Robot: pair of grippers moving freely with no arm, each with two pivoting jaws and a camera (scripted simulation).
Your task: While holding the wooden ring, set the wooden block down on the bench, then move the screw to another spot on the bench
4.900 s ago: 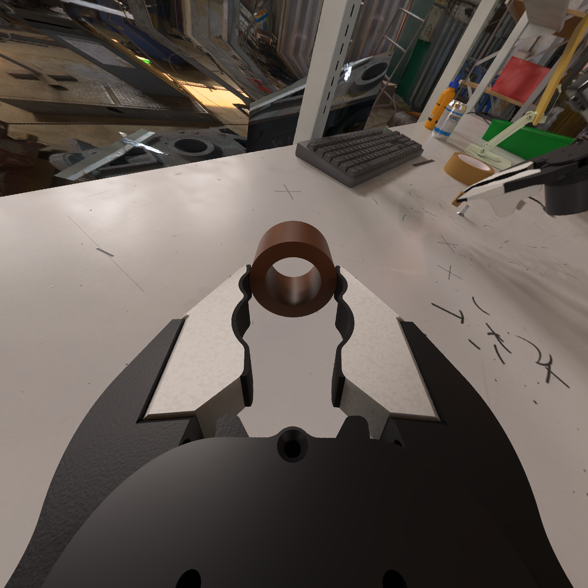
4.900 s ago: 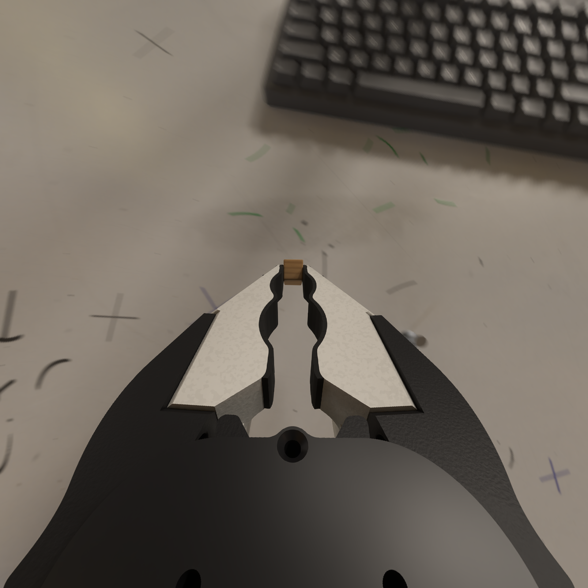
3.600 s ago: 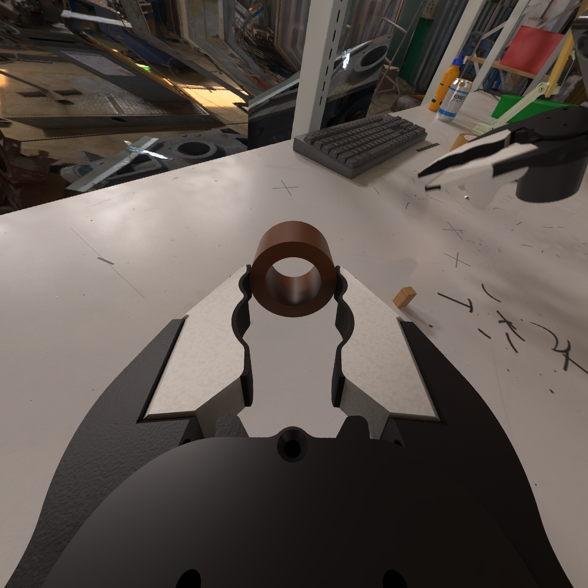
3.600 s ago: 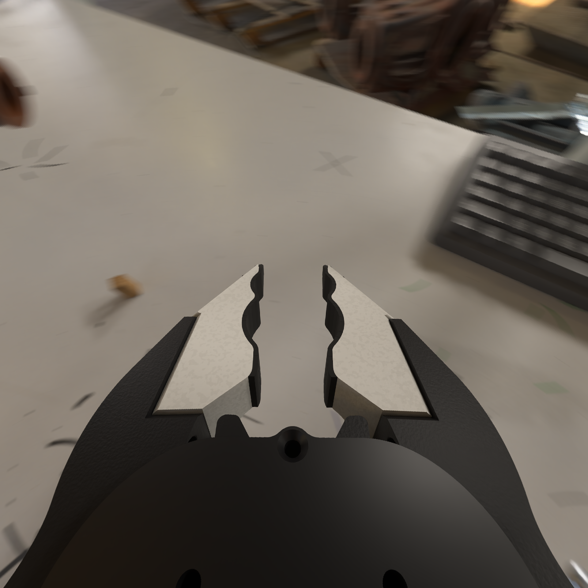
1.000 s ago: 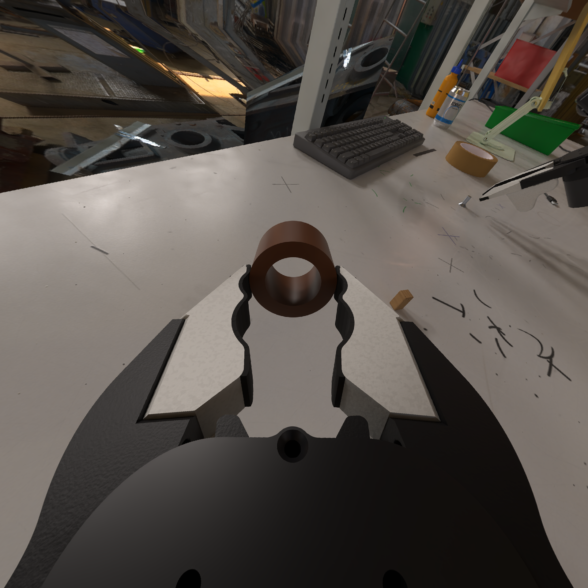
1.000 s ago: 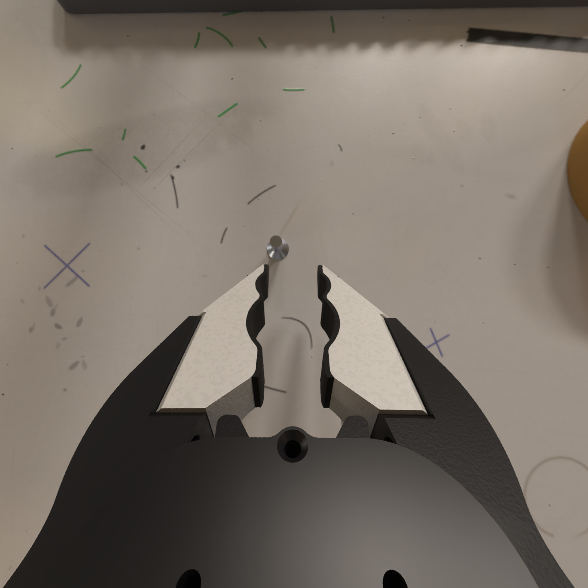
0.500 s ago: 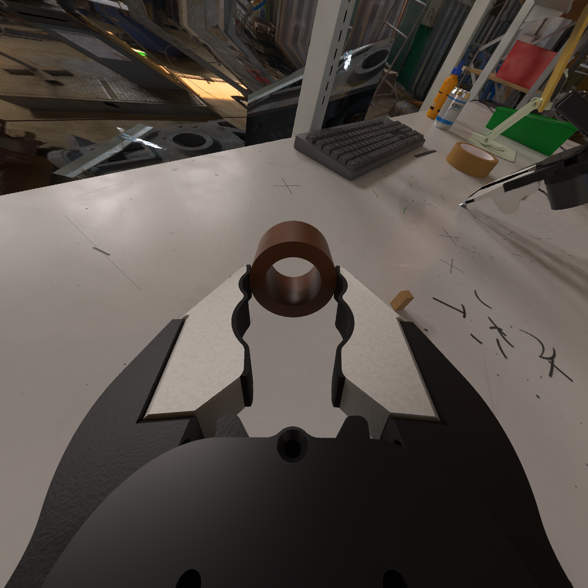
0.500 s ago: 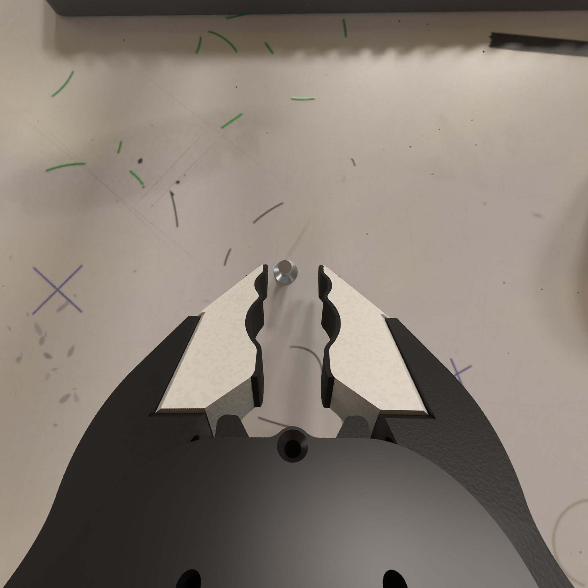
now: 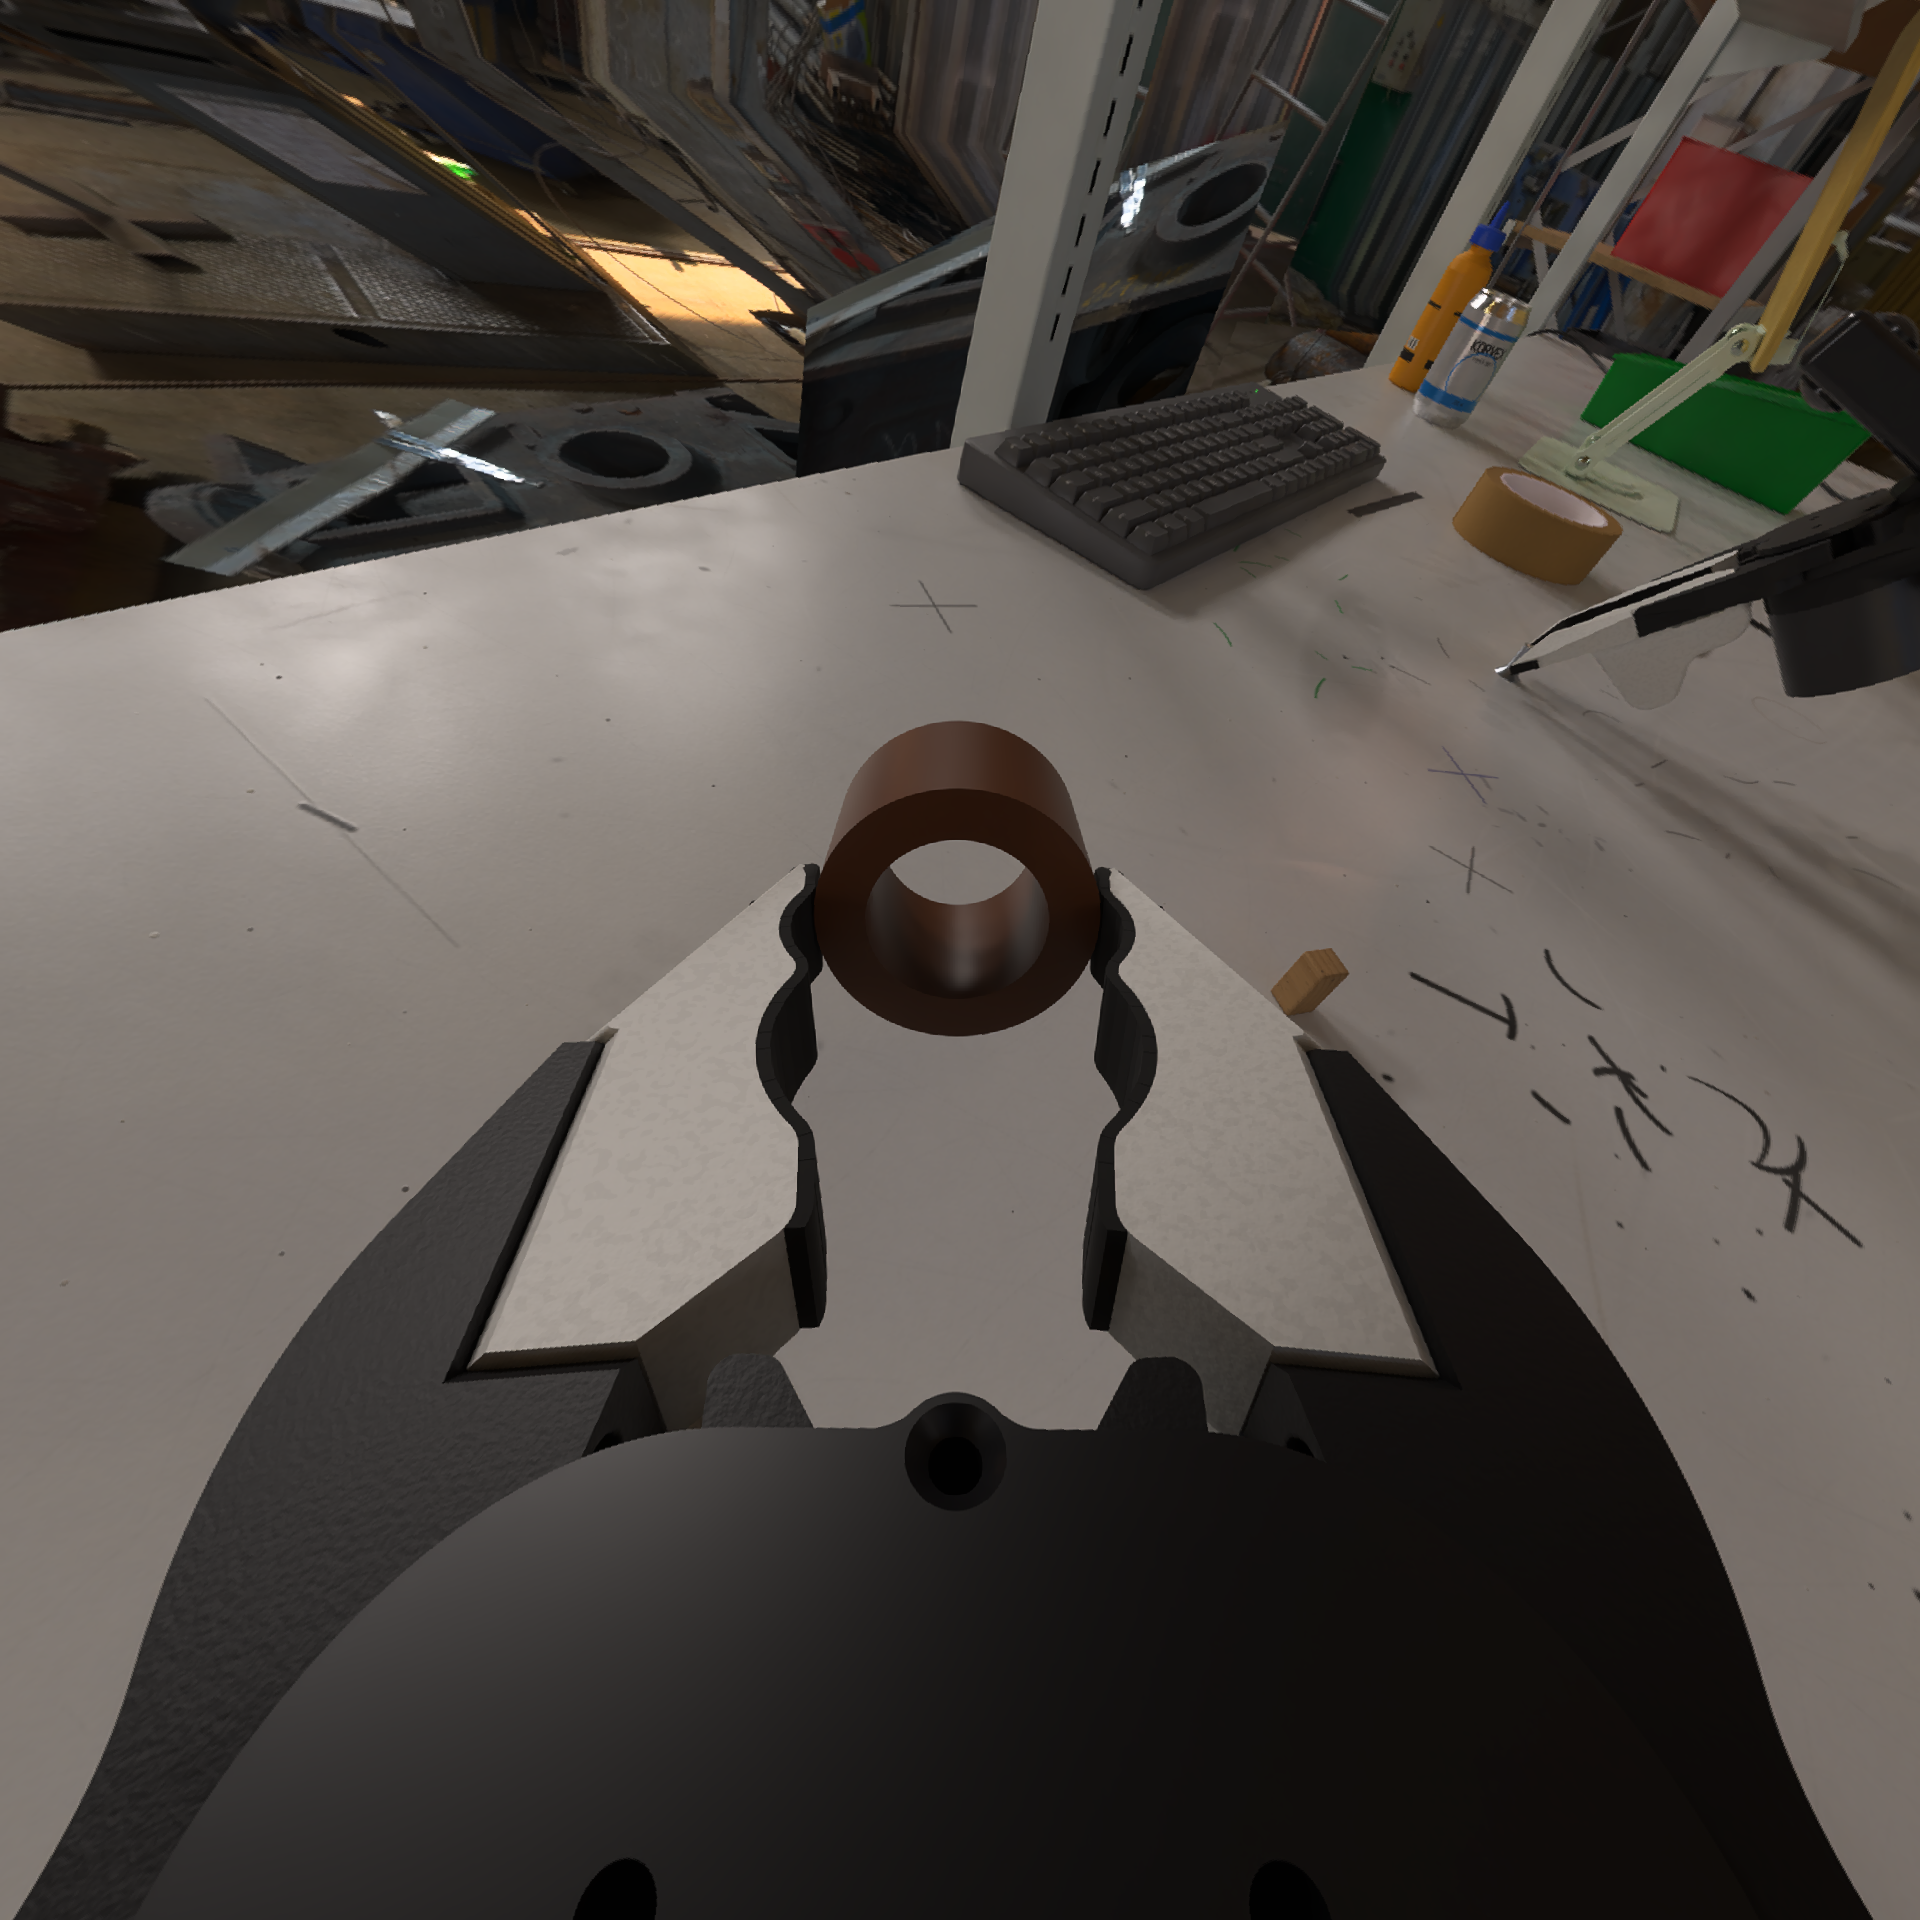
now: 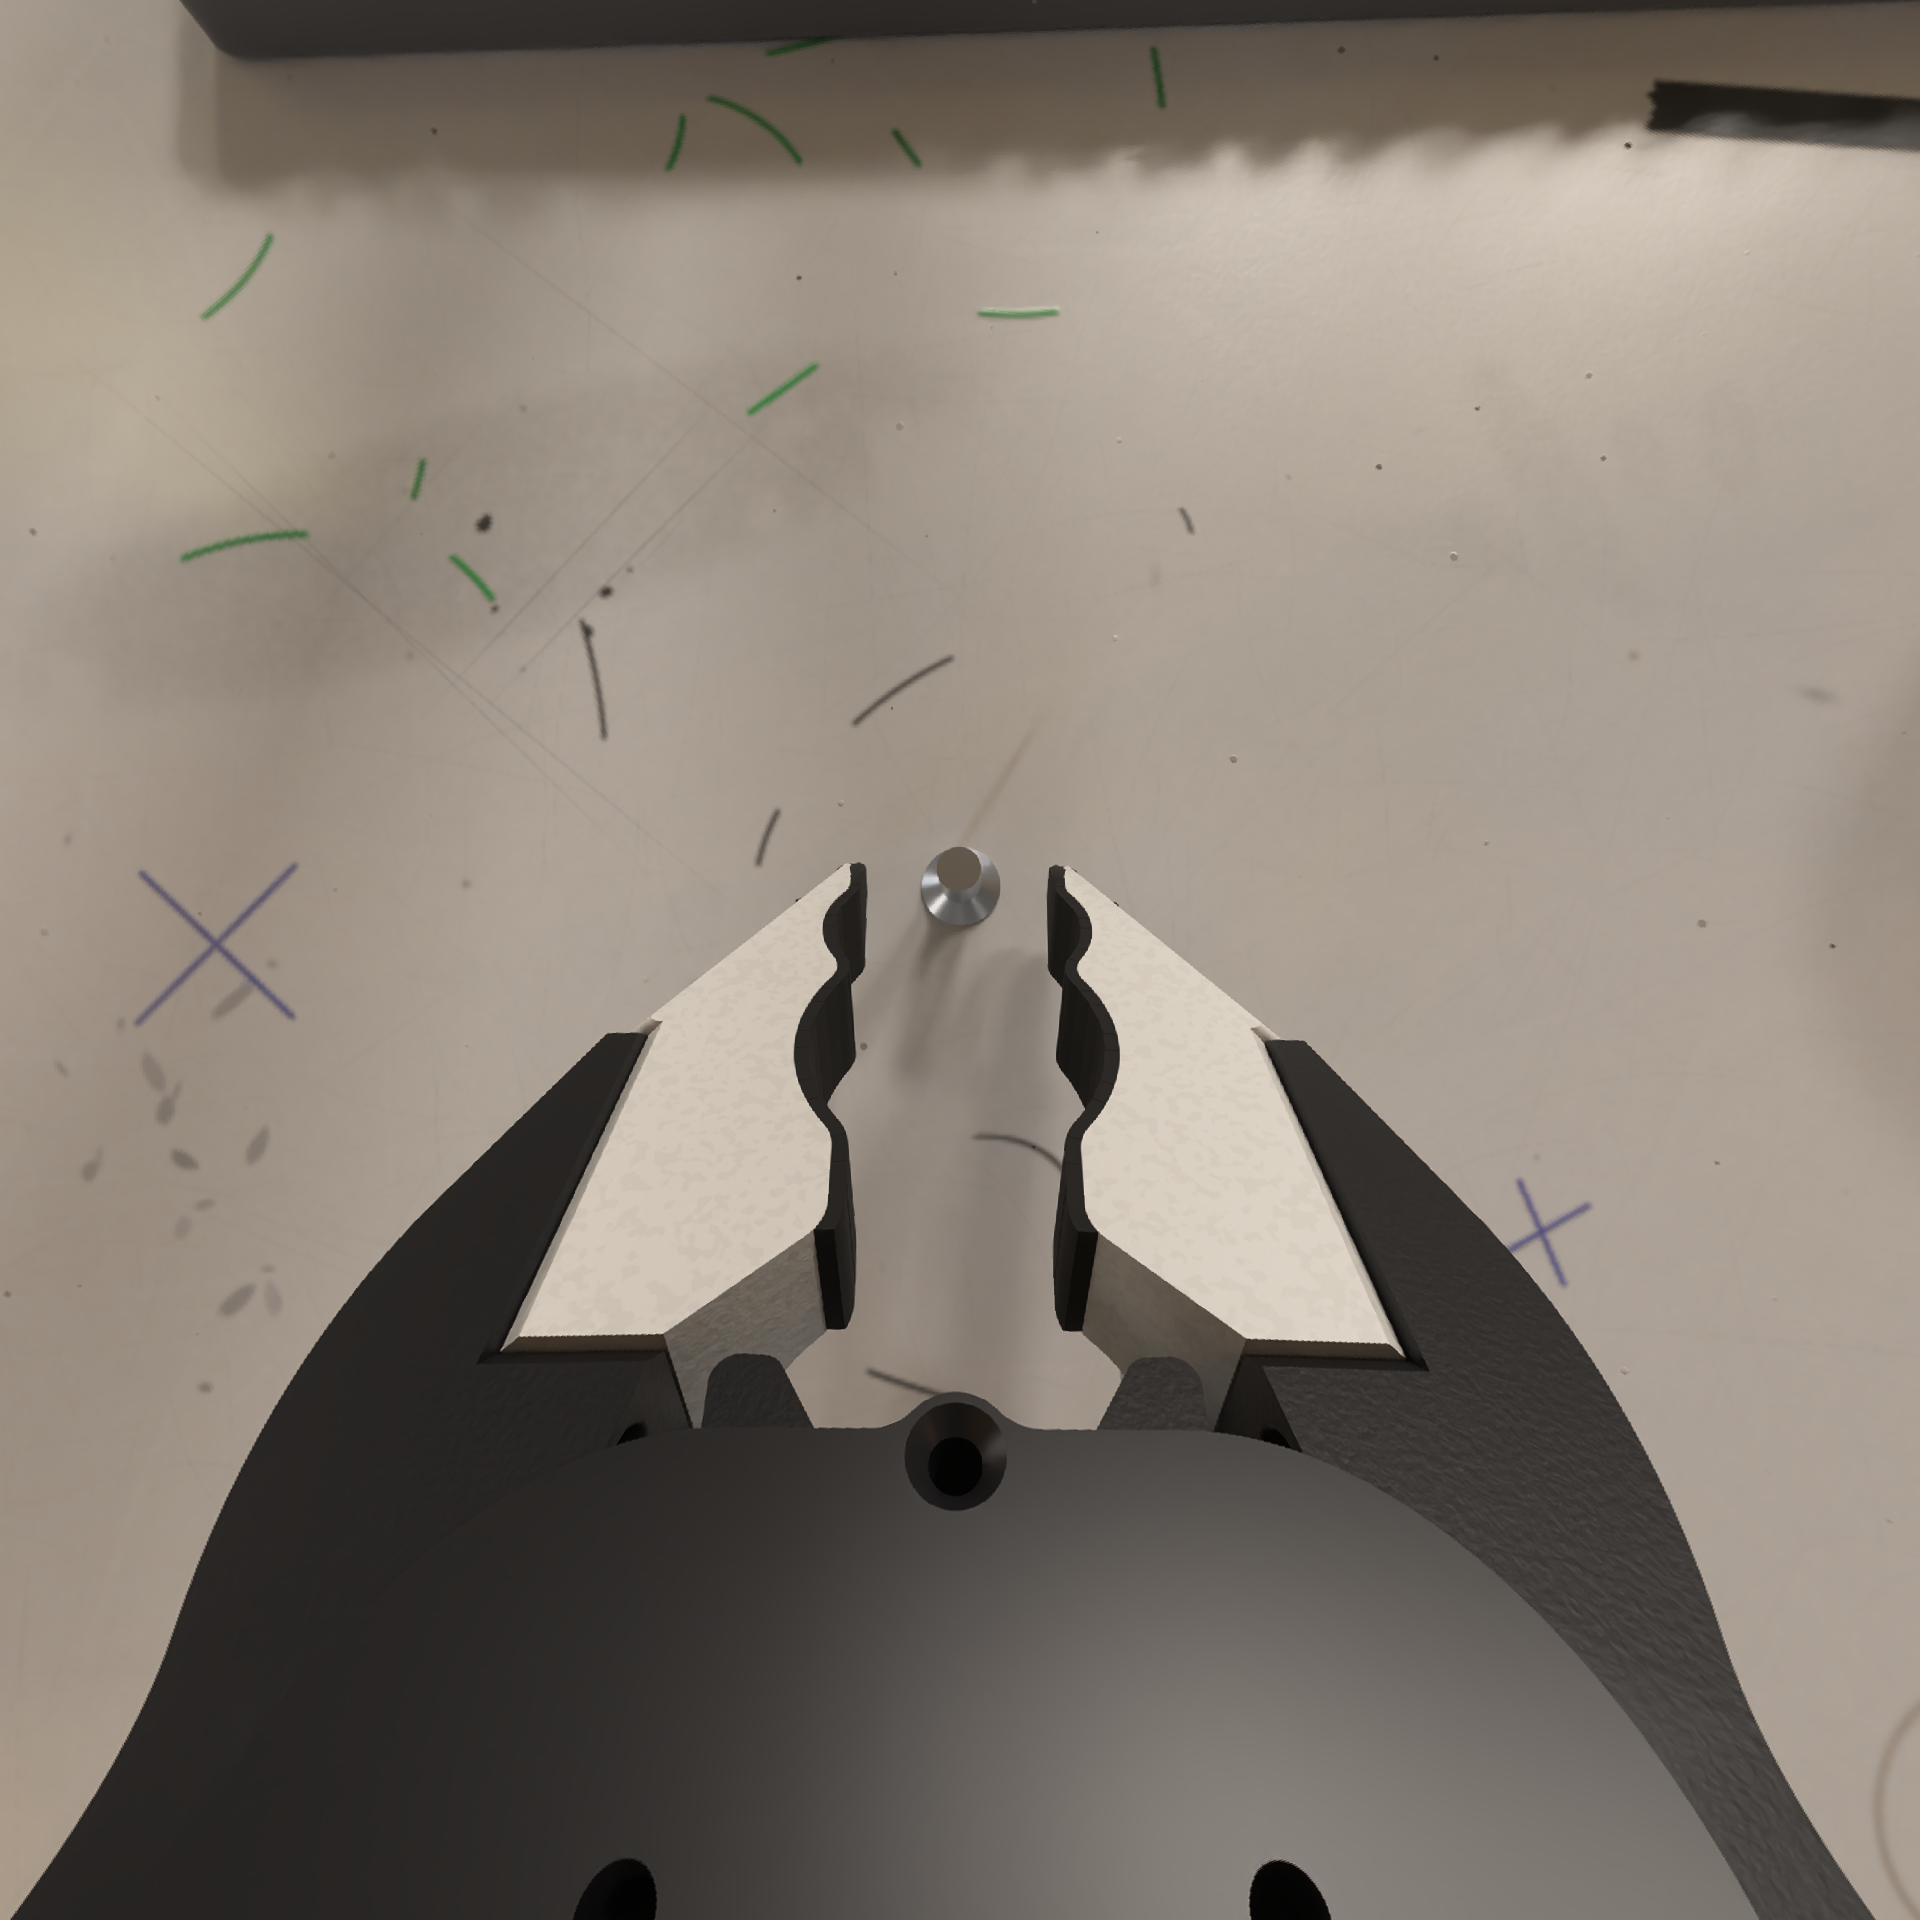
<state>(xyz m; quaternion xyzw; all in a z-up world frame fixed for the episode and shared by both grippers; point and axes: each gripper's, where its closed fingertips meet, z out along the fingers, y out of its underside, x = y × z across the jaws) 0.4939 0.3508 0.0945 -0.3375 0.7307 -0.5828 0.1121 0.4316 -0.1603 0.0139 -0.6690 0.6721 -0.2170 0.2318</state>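
My left gripper [image 9: 956, 904] is shut on a dark brown wooden ring [image 9: 956, 883] and holds it above the white bench [image 9: 520, 831]. A small tan wooden block [image 9: 1309, 979] lies on the bench just right of the left fingers. My right gripper [image 10: 954, 896] is open and points down at the bench. A small silver screw [image 10: 958, 885] stands on its head between the two fingertips, touching neither. In the left wrist view the right gripper [image 9: 1517, 665] shows at the far right with its tips at the bench.
A dark keyboard [image 9: 1174, 478] lies at the bench's back, its edge along the top of the right wrist view [image 10: 727, 21]. A tape roll [image 9: 1538, 525], a can [image 9: 1465, 358], an orange bottle [image 9: 1444, 312] and a green bin [image 9: 1725, 426] stand far right.
The right gripper let go of the block earlier and it now lies on the bench. In the last second the open gripper has moved forward so the screw sits between its fingertips.
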